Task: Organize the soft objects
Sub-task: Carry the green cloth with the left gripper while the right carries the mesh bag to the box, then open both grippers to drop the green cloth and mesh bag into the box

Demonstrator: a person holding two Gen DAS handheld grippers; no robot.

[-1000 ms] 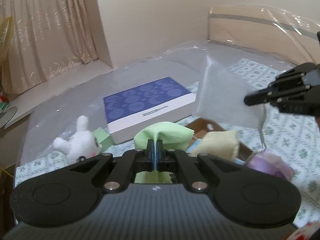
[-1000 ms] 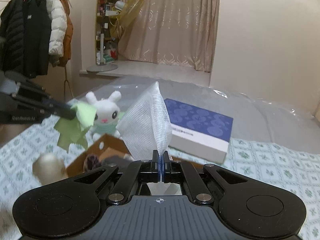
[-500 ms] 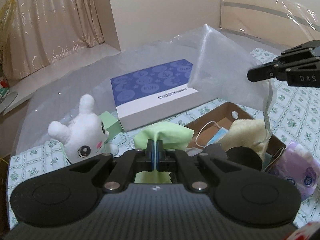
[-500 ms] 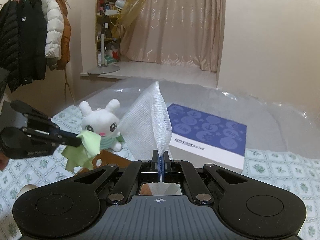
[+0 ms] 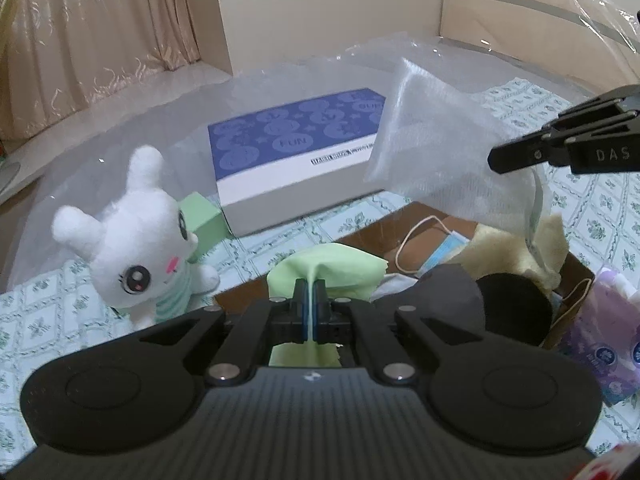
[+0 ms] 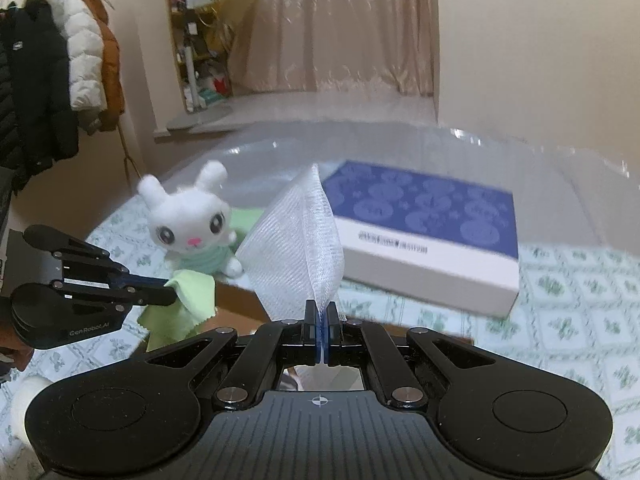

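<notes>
My left gripper (image 5: 310,285) is shut on a light green cloth (image 5: 332,266), which hangs over the near edge of a brown cardboard box (image 5: 574,268). From the right wrist view the same gripper (image 6: 170,295) pinches the green cloth (image 6: 180,308) at the left. My right gripper (image 6: 321,312) is shut on a white mesh bag (image 6: 298,248) that stands up from its jaws; in the left wrist view the bag (image 5: 432,148) hangs above the box. Inside the box lie a blue face mask (image 5: 440,250), a yellow cloth (image 5: 508,248) and a black item (image 5: 512,304).
A white plush bunny (image 5: 132,224) sits left of the box, with a green block (image 5: 202,220) behind it. A blue and white flat carton (image 5: 296,160) lies behind on the plastic-covered bed. A purple tissue pack (image 5: 600,344) rests at the right. Coats (image 6: 52,80) hang at the far left.
Both grippers have come lower and closer to the cardboard box with their cloths still held. The bunny and the box's contents loom larger in the left wrist view.
</notes>
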